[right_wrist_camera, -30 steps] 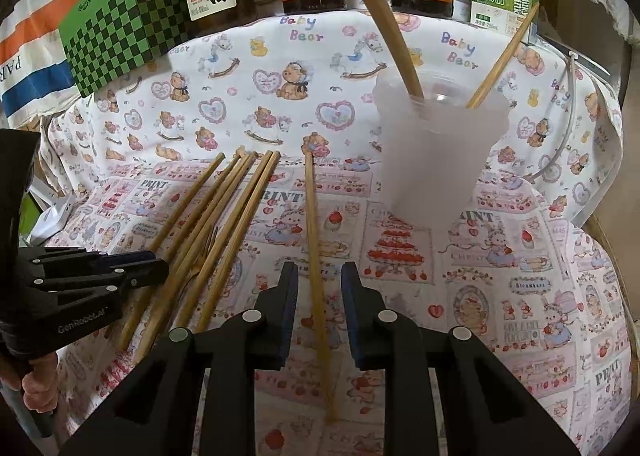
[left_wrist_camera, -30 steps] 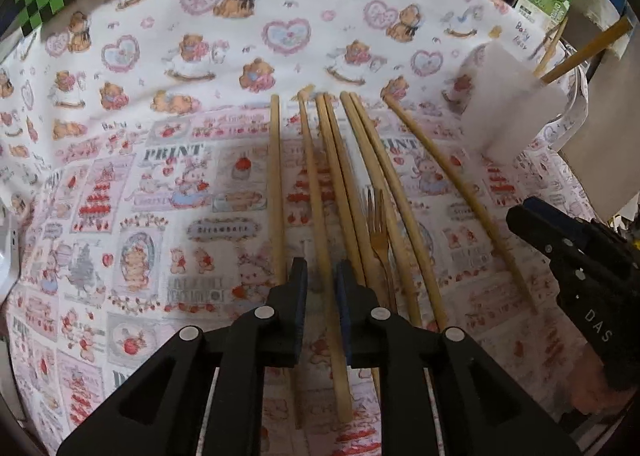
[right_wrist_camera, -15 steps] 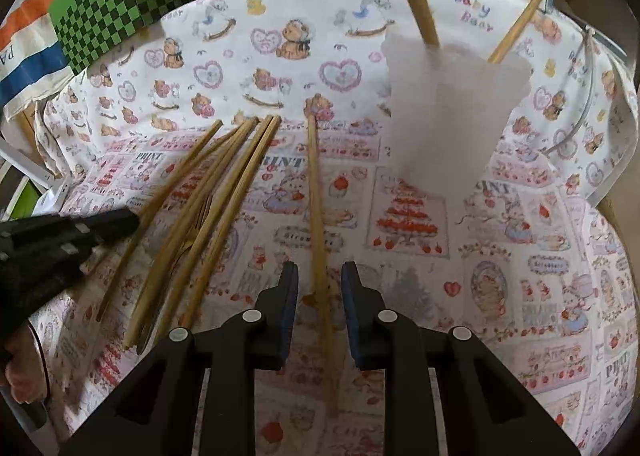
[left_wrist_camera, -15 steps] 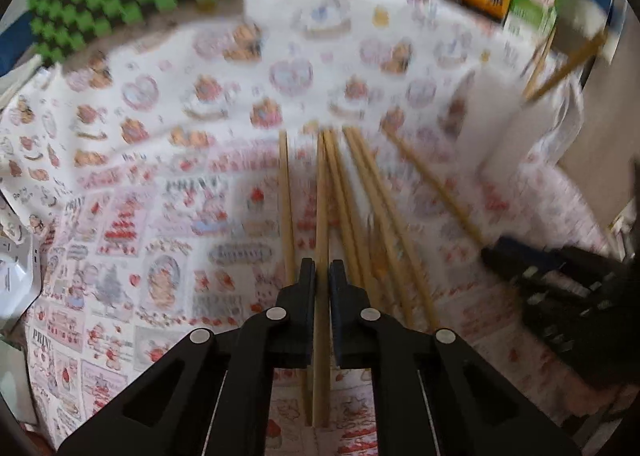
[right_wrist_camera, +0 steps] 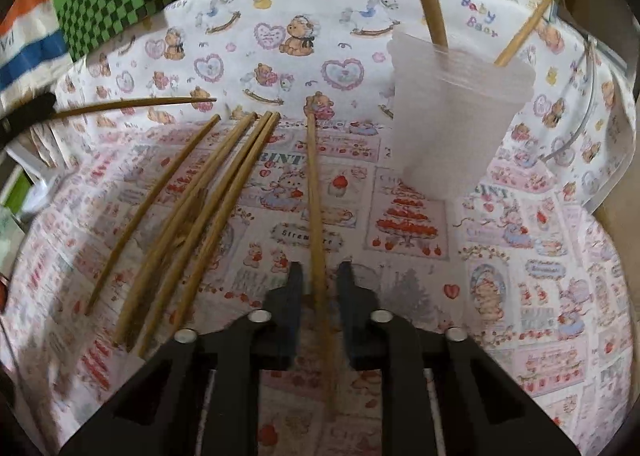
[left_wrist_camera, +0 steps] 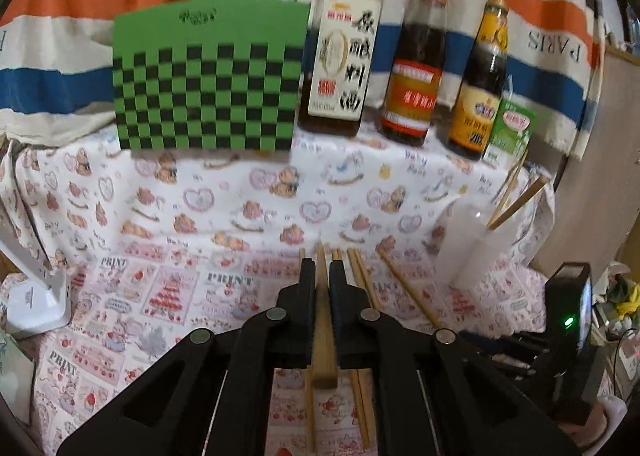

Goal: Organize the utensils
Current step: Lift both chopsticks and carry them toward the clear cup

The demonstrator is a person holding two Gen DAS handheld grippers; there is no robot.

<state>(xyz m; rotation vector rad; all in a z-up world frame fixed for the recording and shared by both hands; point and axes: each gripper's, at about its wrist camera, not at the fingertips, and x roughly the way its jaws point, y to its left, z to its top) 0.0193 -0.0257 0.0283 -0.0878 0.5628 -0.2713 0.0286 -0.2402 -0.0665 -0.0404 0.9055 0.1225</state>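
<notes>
Step in hand: I am clearing loose chopsticks off the table (right_wrist_camera: pixel 520 296) into the white cup (right_wrist_camera: pixel 452 127), which already holds two.
Left gripper (left_wrist_camera: pixel 323 272): its fingers pinch one chopstick (left_wrist_camera: pixel 323 320), raised off the cloth and pointing ahead.
Right gripper (right_wrist_camera: pixel 318 280): its fingers have just been closing around a single chopstick (right_wrist_camera: pixel 313 191) that lies flat between them; I see a slight gap each side, so no grip yet.
Remaining sticks (right_wrist_camera: pixel 208 207): a loose fan lying left of the right gripper.
Next move: I judge the left stick must travel right to the cup and tip down into its mouth; the right fingers need to finish closing before lifting.
</notes>
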